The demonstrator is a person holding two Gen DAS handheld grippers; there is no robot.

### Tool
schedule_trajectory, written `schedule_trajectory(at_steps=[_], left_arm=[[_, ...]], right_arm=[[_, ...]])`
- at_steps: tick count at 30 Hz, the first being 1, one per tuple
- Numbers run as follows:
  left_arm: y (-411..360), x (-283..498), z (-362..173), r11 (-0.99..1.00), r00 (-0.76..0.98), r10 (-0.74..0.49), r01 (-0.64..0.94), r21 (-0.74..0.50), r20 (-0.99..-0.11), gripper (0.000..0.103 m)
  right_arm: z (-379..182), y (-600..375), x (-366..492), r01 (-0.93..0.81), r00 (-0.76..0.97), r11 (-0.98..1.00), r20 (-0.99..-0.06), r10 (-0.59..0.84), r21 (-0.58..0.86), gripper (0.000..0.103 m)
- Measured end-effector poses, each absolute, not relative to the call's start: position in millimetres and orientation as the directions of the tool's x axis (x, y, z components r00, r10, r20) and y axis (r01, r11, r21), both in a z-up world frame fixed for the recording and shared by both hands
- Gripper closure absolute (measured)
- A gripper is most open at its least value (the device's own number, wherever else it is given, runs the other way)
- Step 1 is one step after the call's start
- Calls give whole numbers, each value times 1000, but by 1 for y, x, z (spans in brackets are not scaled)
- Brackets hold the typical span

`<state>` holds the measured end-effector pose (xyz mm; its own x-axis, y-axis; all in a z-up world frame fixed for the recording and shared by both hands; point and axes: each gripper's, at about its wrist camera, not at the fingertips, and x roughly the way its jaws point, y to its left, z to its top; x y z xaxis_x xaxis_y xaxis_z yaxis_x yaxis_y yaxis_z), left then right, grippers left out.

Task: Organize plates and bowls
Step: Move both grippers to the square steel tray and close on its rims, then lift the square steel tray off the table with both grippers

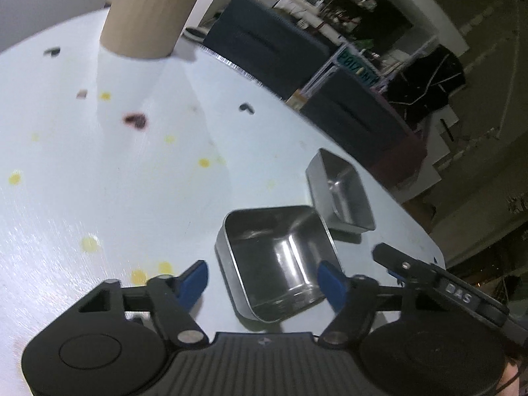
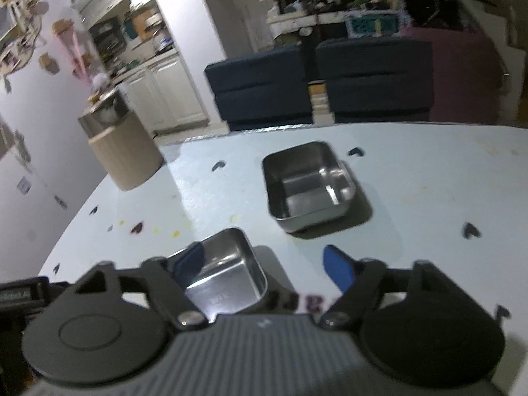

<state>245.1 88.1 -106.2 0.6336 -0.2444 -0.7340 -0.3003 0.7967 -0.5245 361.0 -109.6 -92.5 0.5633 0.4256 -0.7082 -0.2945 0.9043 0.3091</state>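
Left wrist view: the left gripper (image 1: 262,279) hangs over the pale desk (image 1: 99,181) with its jaws well apart and nothing gripped. A square steel bowl (image 1: 277,260) stands on the desk directly ahead, between the two blue fingertips (image 1: 194,279), but the pads do not press on its walls. A second steel bowl (image 1: 340,194) lies beyond it, toward the right fingertip and near the desk edge. A wooden cylinder (image 1: 148,16) stands far ahead to the left. Right wrist view: the right gripper (image 2: 264,264) is likewise parted and empty. The near steel bowl (image 2: 227,270) sits low by its left fingertip, partly hidden behind that finger; the far steel bowl (image 2: 308,184) stands ahead of the gripper, apart from it. The picture is blurred, so fine contact cannot be confirmed. Step in hand, by judgement: approach, with neither bowl taken yet. Next move, by judgement: lower the left gripper so one wall of the near bowl lies between the pads, close firmly, then lift and set that bowl into or beside the other. The thin, smooth walls may slip under a shallow grip.
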Motion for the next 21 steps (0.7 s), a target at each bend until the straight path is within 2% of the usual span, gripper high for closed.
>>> schedule_trajectory(at_steps=[3, 8, 10, 12, 14, 16, 21], left_arm=[[88, 251, -116, 790, 611, -244, -324, -520, -753, 40], [87, 258, -125, 802, 588, -233, -335, -495, -775, 52], [86, 261, -129, 804, 582, -229, -338, -488, -780, 56], [87, 263, -132, 806, 580, -228, -338, -486, -782, 62], [87, 265, -134, 809, 576, -227, -338, -481, -785, 79], [87, 266, -136, 813, 573, -220, -339, -473, -790, 89], [84, 269, -134, 849, 582, -176, -319, -421, -794, 92]], right_arm=[[-106, -98, 375, -324, 514, 892, -733, 445, 315, 45], [-126, -76, 386, -379, 459, 884, -773, 437, 275, 50], [-133, -70, 389, -388, 436, 881, -788, 435, 271, 62], [-137, -66, 390, -385, 436, 886, -796, 421, 258, 68], [-139, -65, 392, -382, 440, 891, -799, 410, 247, 72], [-141, -65, 392, -375, 440, 895, -803, 401, 242, 78], [-143, -68, 390, -372, 433, 900, -815, 384, 226, 91]])
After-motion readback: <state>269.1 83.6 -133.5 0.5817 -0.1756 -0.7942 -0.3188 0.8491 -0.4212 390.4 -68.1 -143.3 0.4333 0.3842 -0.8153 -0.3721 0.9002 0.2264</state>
